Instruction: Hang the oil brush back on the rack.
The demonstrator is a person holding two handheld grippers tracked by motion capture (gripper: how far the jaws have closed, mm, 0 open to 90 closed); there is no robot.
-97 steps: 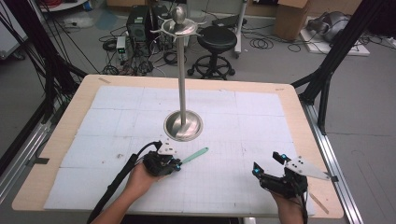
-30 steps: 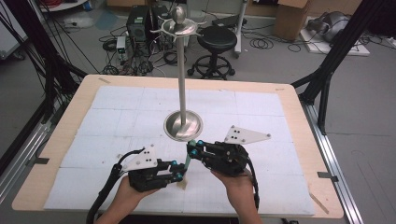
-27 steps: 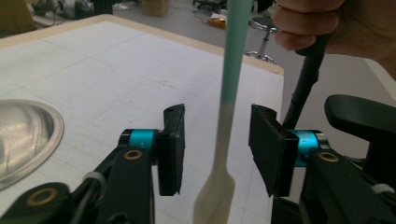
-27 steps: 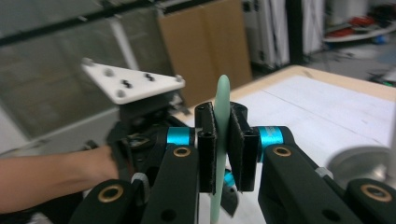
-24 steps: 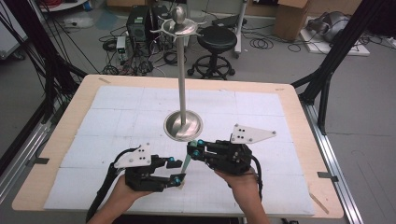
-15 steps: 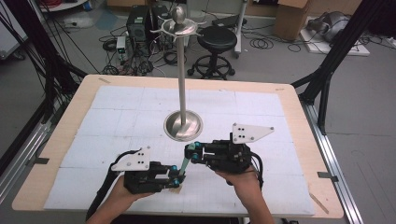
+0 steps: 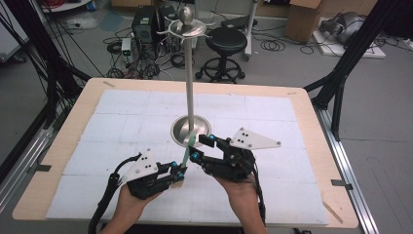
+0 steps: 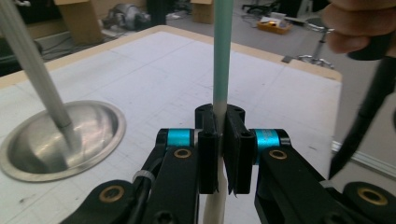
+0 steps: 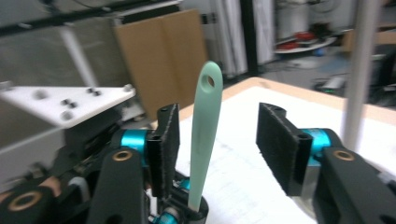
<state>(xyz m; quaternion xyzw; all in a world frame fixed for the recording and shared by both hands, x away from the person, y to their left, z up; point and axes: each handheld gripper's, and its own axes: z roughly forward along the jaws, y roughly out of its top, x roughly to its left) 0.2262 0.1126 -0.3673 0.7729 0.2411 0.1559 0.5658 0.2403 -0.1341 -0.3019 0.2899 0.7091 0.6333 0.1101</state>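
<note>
At the lower left of the high view the left gripper sat low over the white table mat, its jaws clamped tight on the pale end of a slim green utensil. Holding it by that end stood the handle upright, so the hole in its tip was left free. In the left gripper view the shaft rose straight from between the closed black pads, squarely at mid-frame.

Just right of it, near the picture's centre, the right gripper had its jaws spread either side of the handle, having just been opening; in the right gripper view the green handle stood between them, touched by neither pad. I judged this a hand-over, the grip passing to the left.

Behind both, above centre, the steel stand with its top hooks waited, probably where the utensil was meant to hang.
</note>
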